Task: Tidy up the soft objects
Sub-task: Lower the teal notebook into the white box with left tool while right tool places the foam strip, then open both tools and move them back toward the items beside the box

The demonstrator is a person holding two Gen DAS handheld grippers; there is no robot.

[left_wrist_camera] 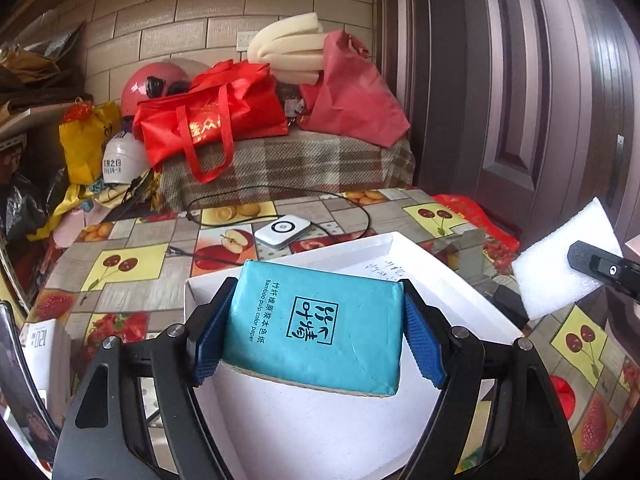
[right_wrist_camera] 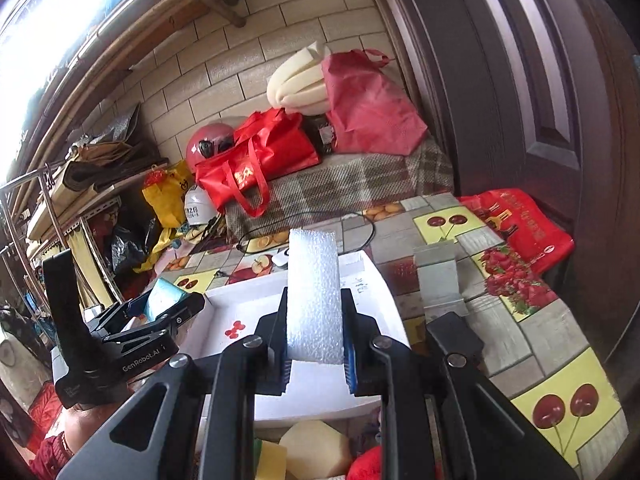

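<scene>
Your left gripper (left_wrist_camera: 316, 328) clamps a teal tissue pack (left_wrist_camera: 316, 324), label "Bamboo pulp color paper", over the white box (left_wrist_camera: 440, 280). Right gripper (right_wrist_camera: 316, 344), by "GenRobot.AI", pinches a white foam sheet (right_wrist_camera: 314, 296) above the box.

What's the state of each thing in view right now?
Left tool: shut on the teal pack.
Teal paper-tissue pack: held above the box.
Right tool: shut on the foam.
White foam sheet: upright between the pads.
White shallow cardboard box: open, on the table.
Fruit-print tablecloth table: bearing the box.
White small device: cable attached.
</scene>
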